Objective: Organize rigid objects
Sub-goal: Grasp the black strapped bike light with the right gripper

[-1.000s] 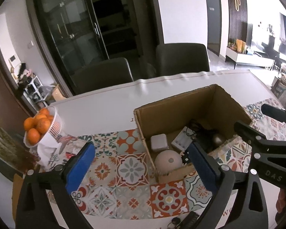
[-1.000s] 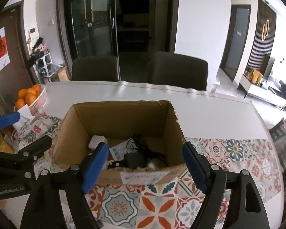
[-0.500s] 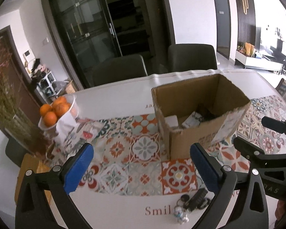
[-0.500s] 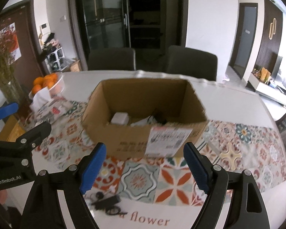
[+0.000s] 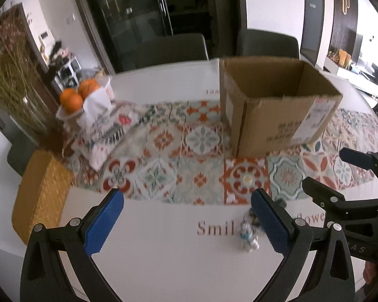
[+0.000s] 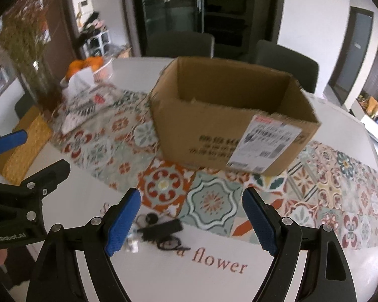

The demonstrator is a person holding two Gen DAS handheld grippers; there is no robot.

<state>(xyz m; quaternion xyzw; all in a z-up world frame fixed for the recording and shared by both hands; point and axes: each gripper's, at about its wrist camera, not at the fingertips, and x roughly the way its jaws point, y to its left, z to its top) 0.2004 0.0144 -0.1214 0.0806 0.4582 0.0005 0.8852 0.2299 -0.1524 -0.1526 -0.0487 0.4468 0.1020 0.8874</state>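
An open cardboard box (image 5: pixel 277 115) (image 6: pixel 226 130) stands on the patterned runner, seen from the side, so its contents are hidden. On the white table in front of it lies a black key fob with rings (image 6: pixel 163 226) and a small white and blue charm (image 5: pixel 249 236) (image 6: pixel 131 244). My left gripper (image 5: pixel 186 214) hangs open over the table's near part, with the keys by its right finger. My right gripper (image 6: pixel 191 209) is open above the key fob, touching nothing. Each gripper shows at the edge of the other's view: the right gripper (image 5: pixel 326 168) and the left gripper (image 6: pixel 45 151).
A white bowl of oranges (image 5: pixel 83 95) with a tissue pack and printed packets sits at the left on the runner (image 5: pixel 201 138). A yellow woven mat (image 5: pixel 40 188) and a vase of dried stems (image 6: pixel 35 58) stand further left. Two dark chairs (image 5: pixel 171 50) are behind the table.
Both grippers have drawn back from over the box and sunk toward the table's near edge. The box's contents have dropped out of sight, and the keys have come into view.
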